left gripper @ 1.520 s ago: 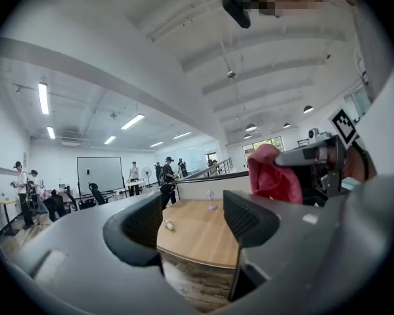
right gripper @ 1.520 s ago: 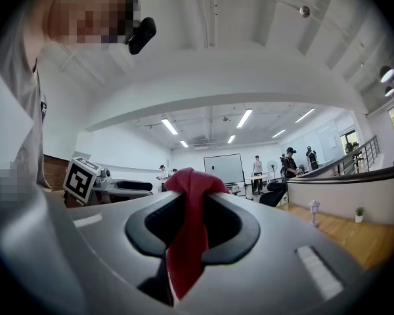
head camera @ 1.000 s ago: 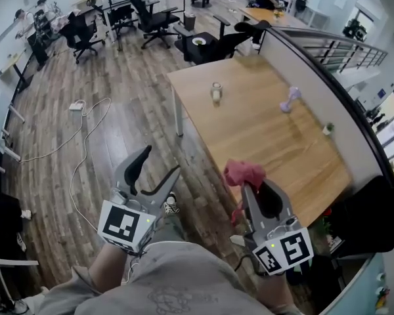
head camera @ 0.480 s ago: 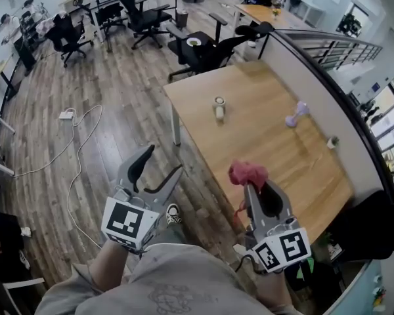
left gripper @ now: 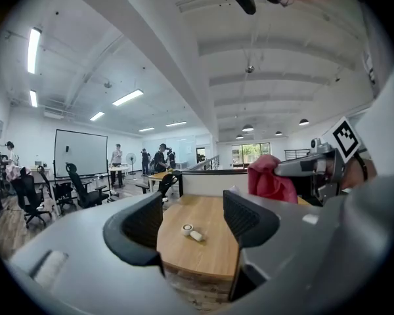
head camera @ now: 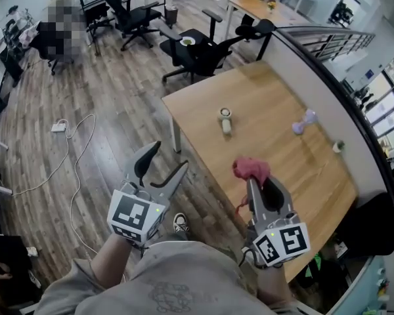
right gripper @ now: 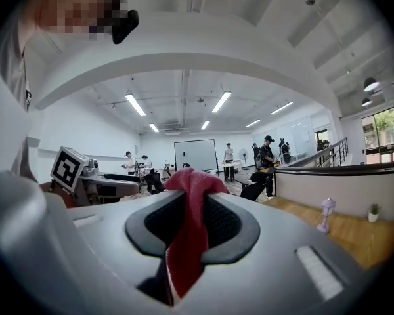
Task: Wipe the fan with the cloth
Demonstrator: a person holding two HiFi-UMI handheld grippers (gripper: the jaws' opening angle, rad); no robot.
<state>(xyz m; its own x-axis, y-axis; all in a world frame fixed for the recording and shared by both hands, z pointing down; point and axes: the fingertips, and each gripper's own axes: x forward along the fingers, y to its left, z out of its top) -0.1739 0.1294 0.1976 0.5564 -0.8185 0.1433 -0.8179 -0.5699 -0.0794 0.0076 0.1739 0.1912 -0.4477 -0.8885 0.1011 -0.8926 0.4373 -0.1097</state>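
Observation:
A small white fan-like object (head camera: 225, 119) lies on the wooden table (head camera: 269, 84), also seen ahead in the left gripper view (left gripper: 192, 232). A little purple stand-shaped item (head camera: 305, 120) stands farther right on the table (right gripper: 327, 213); which of the two is the fan I cannot tell. My right gripper (head camera: 253, 178) is shut on a red cloth (head camera: 251, 169), which bunches above the jaws and hangs between them (right gripper: 187, 241). My left gripper (head camera: 165, 159) hangs open and empty over the floor, left of the table's near corner. Both are held apart from the table objects.
A grey partition (head camera: 328, 77) runs along the table's far side. A tiny potted plant (head camera: 339, 147) sits near it. Black office chairs (head camera: 197, 51) stand beyond the table's far end. A white cable and plug (head camera: 59, 126) lie on the wooden floor at left.
The view has drifted, so the table and white object sit slightly nearer and lower. Both grippers keep their pose; the cloth stays clamped and the left jaws stay apart.

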